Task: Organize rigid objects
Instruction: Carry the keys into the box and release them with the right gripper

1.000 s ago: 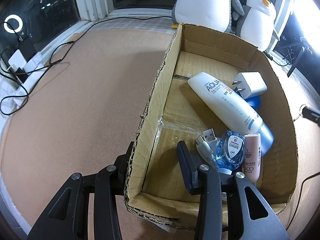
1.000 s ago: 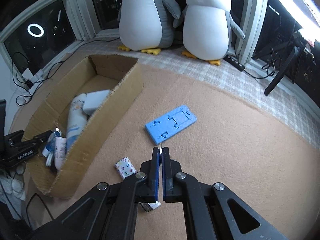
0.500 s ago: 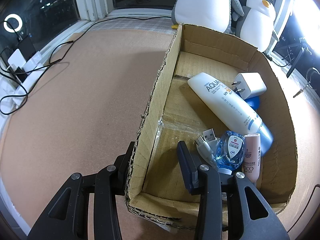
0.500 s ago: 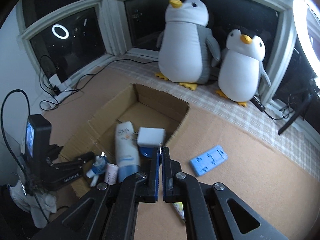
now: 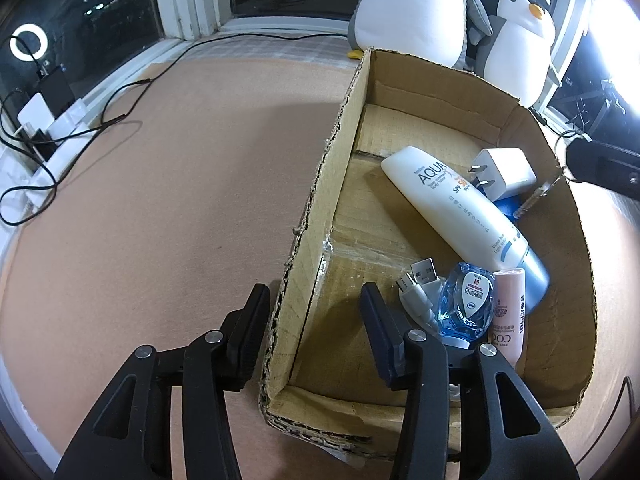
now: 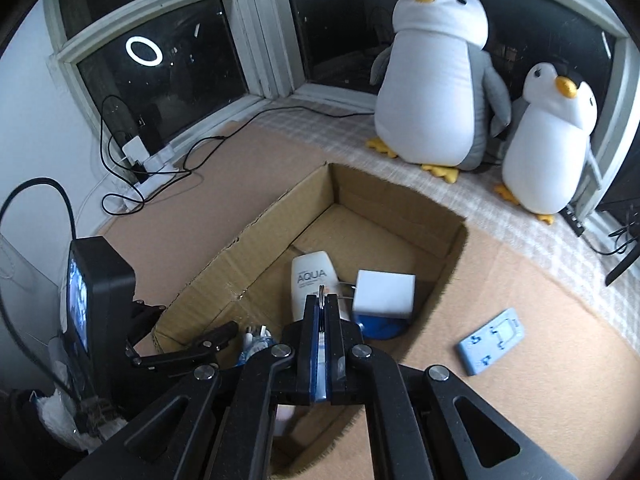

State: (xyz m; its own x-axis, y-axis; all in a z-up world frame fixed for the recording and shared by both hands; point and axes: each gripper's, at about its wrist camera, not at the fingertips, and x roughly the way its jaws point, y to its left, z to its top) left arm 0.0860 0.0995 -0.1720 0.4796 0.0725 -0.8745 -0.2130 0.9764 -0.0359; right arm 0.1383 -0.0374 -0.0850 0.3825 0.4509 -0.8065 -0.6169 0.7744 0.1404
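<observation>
An open cardboard box (image 5: 312, 200) lies on the brown carpet. Inside lie a white sunscreen tube (image 5: 452, 204), a white charger (image 5: 504, 172), a blue bottle (image 5: 468, 300), a pink tube (image 5: 508, 312) and a USB cable (image 5: 420, 284). My left gripper (image 5: 314, 308) straddles the box's left wall near the front corner. Its jaws are opening, and the pads stand off the cardboard between them. My right gripper (image 6: 321, 300) hovers over the box (image 6: 392, 200), shut on a thin metal pin (image 6: 321, 291). In the left wrist view the pin (image 5: 536, 198) hangs above the right wall.
A light blue phone stand (image 6: 490, 340) lies on the carpet to the right of the box. Two plush penguins (image 6: 436, 92) sit by the window behind it. A power strip with cables (image 6: 148, 168) is at the far left, and a blue round item (image 6: 380, 326) lies under the charger (image 6: 384, 292).
My right gripper has swung left from above the carpet near the blue stand to above the box, pin still held. The left jaws have spread slightly from the box wall.
</observation>
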